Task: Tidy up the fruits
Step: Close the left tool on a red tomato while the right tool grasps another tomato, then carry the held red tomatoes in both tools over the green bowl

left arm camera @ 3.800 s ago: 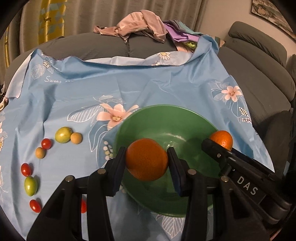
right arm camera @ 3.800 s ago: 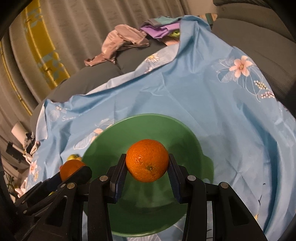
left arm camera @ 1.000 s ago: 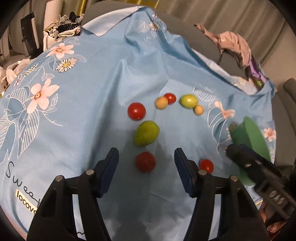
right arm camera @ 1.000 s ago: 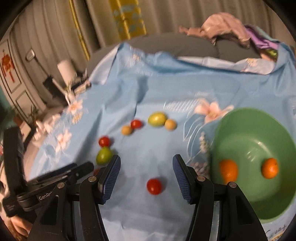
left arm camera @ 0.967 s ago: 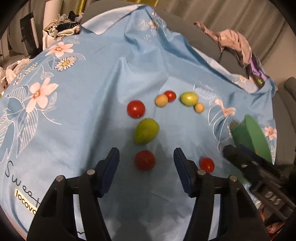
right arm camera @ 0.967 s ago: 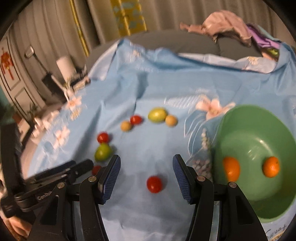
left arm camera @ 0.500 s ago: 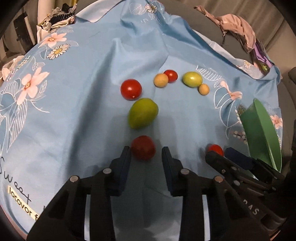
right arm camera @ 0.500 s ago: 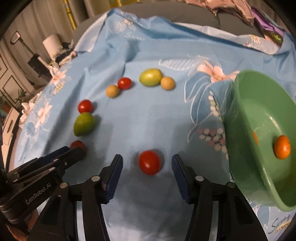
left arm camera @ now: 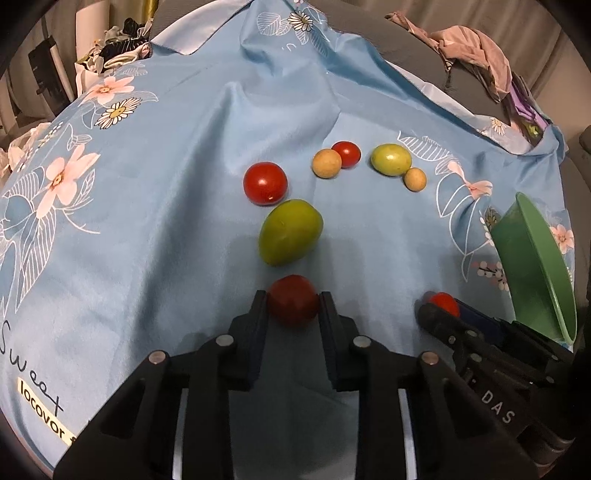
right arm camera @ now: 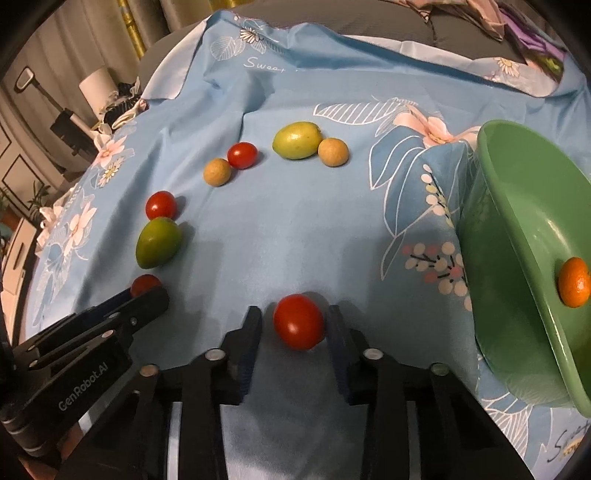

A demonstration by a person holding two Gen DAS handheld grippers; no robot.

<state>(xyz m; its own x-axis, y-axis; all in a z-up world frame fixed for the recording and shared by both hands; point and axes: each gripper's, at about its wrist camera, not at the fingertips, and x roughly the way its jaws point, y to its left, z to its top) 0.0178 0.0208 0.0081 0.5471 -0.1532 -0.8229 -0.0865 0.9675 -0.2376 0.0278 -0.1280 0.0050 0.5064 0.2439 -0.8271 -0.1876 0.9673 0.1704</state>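
2 red tomatoes sit on the blue cloth, the left gripper (left arm camera: 293, 308) pinching one (left arm camera: 293, 305) while the right gripper's (right arm camera: 294, 326) fingers close around the other (right arm camera: 298, 321), whose smooth skin could squirt free or split before reaching the green bowl (right arm camera: 517, 206).

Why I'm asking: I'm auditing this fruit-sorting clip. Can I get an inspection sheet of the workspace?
Surface: blue floral cloth, wrinkled, draped over a sofa.
Job's things: green bowl holds one visible orange. Loose on the cloth are two green fruits, two tan fruits and two small red tomatoes.
Clutter: clothes heap on the sofa back.
Grippers: left gripper shut on a dark red tomato; right gripper shut on a bright red tomato.
Cables: nothing seen.
Surroundings: grey sofa, curtains behind.
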